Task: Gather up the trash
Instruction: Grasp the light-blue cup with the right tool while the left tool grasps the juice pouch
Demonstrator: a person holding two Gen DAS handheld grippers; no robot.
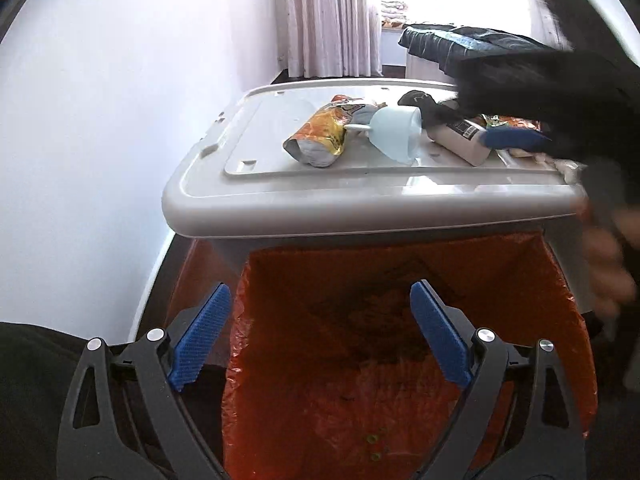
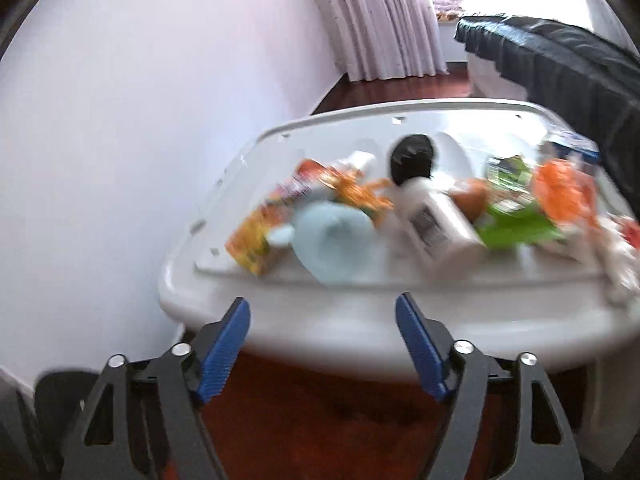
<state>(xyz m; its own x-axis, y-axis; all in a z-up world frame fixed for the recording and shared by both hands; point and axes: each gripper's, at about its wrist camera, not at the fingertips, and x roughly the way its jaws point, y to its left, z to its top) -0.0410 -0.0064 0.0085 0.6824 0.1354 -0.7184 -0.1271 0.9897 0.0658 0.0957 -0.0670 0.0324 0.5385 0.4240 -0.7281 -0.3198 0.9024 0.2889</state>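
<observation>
The storage box lid (image 1: 280,196) was smooth, glossy white plastic. A crinkled foil snack pouch (image 1: 320,136) shone beside a matt pale-blue plastic cup (image 1: 394,130). The orange bin bag (image 1: 400,360) was thin, wrinkled film. The left tool (image 1: 320,340) had ribbed blue pads (image 1: 200,340) on matt black plastic.

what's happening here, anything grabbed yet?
Nothing grabbed yet. Both grippers are open and empty. The left gripper hangs over the red trash bag. The right gripper faces the white bin lid, where a snack wrapper, cup and white bottle lie among other litter.
</observation>
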